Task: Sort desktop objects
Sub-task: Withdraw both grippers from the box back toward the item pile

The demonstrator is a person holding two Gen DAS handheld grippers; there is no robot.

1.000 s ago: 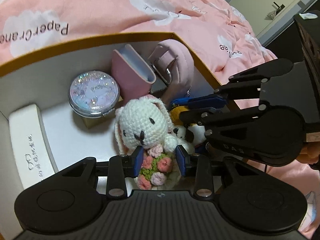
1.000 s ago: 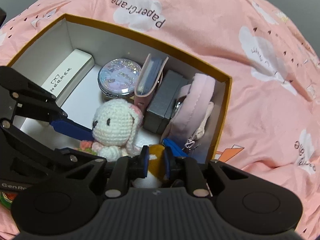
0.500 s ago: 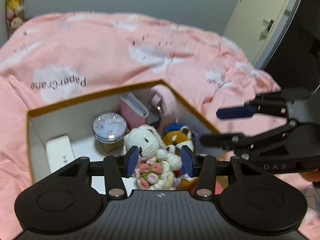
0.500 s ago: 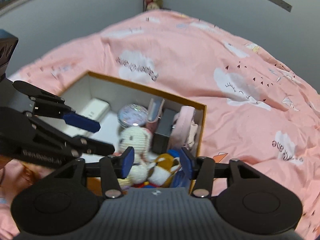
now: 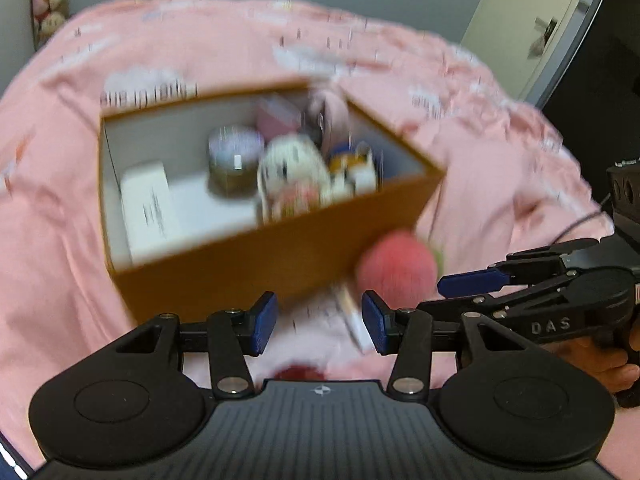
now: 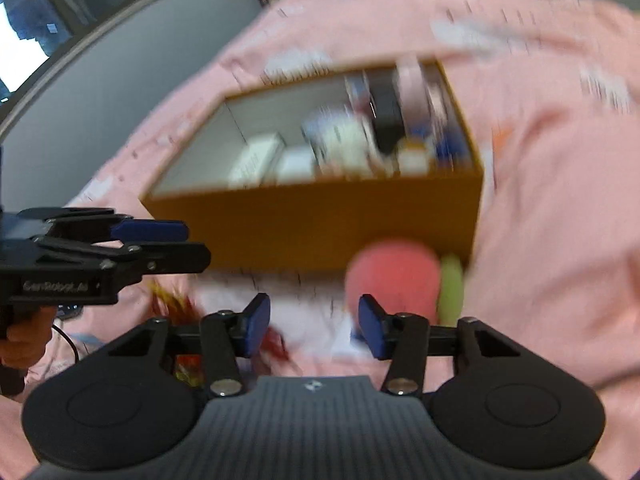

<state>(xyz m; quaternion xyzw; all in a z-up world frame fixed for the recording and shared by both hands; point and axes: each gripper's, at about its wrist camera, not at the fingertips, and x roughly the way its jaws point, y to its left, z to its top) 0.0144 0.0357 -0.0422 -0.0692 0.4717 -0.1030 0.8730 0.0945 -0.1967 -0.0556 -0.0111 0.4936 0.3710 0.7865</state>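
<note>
The left gripper (image 5: pixel 319 322) had its blue-padded jaws standing apart with nothing held between them; only the pink bedcover (image 5: pixel 60 240) and a blurred white slip showed in the gap. Its jaws had lately been opening. The right gripper (image 6: pixel 314 326) was likewise parted and empty, its jaws having just closed slightly after opening. In the left wrist view the right gripper (image 5: pixel 472 280) reached in from the right, a hand (image 5: pixel 600 360) around its handle; in the right wrist view the left gripper (image 6: pixel 160 236) came in from the left.

Just beyond both sets of jaws lay a soft, round pink plush ball (image 6: pixel 394 280) on the bed, close against the near wall of the box (image 5: pixel 280 256), with a pale green piece (image 6: pixel 450 288) beside it. The box, brown cardboard outside and white inside, sat open on the bedcover. Inside it, through motion blur, were a white crocheted bunny (image 5: pixel 290 168), a round glittery compact (image 5: pixel 234 148), a flat white case (image 5: pixel 150 204) and a small orange-and-white plush (image 5: pixel 352 164).
</note>
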